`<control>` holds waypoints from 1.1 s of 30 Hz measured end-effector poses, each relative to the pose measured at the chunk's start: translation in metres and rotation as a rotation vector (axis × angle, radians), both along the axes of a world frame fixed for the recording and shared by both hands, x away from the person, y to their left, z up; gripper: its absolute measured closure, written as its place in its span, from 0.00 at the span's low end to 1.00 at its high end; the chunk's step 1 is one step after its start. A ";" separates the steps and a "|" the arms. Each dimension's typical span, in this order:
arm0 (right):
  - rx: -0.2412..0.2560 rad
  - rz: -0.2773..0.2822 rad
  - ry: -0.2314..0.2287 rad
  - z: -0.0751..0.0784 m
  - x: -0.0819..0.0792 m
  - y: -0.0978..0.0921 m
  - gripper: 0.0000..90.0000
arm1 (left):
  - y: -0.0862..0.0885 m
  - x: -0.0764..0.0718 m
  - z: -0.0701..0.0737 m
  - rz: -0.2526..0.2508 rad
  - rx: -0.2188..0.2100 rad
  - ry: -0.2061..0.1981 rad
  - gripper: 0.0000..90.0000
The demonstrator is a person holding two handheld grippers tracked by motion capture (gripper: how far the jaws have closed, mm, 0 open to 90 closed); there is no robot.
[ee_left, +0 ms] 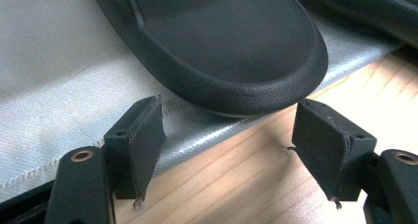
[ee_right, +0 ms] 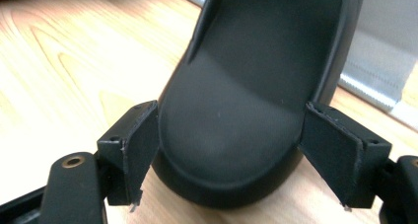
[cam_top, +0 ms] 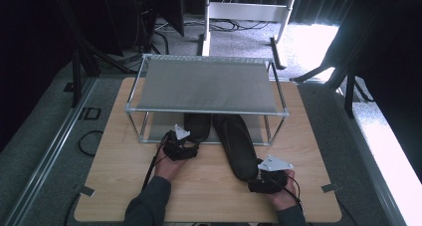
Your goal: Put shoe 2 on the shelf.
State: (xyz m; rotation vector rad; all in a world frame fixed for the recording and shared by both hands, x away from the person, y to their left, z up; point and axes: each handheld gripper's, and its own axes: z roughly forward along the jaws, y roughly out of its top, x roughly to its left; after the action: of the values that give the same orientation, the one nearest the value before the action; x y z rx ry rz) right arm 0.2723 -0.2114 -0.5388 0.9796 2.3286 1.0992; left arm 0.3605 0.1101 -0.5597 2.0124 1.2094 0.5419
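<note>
Two black slippers lie under a two-level metal rack (cam_top: pixel 206 109). The left slipper (cam_top: pixel 197 126) rests on the lower shelf's grey liner (ee_left: pixel 59 86), with its heel (ee_left: pixel 231 61) overhanging the liner's edge. My left gripper (cam_top: pixel 188 147) is open just short of that heel, and its jaws (ee_left: pixel 226 150) hold nothing. The right slipper (cam_top: pixel 238 146) sticks far out onto the wooden table (cam_top: pixel 124 176). My right gripper (cam_top: pixel 255 182) is open, its jaws (ee_right: pixel 229 155) straddling that slipper's heel (ee_right: pixel 231 150), pads close beside its sides.
The rack's upper shelf (cam_top: pixel 206 84) is a bare grey sheet held by thin corner posts. Cables trail from both grippers toward the table's near edge. Dark stands and floor cables surround the table.
</note>
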 end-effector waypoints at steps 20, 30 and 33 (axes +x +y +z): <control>-0.077 0.046 0.000 -0.010 -0.015 0.000 0.39 | 0.000 0.000 0.000 0.000 -0.002 0.001 0.32; -0.122 0.034 -0.051 -0.010 -0.009 0.019 0.41 | 0.000 0.000 0.000 0.000 -0.003 0.003 0.32; -0.127 0.033 -0.060 -0.010 -0.007 0.024 0.42 | 0.000 0.000 0.000 0.000 -0.003 0.003 0.32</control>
State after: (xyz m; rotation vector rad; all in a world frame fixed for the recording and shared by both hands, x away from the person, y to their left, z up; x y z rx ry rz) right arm 0.2654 -0.1876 -0.5484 0.8541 2.3417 0.9661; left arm 0.3606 0.1102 -0.5598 2.0116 1.2116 0.5374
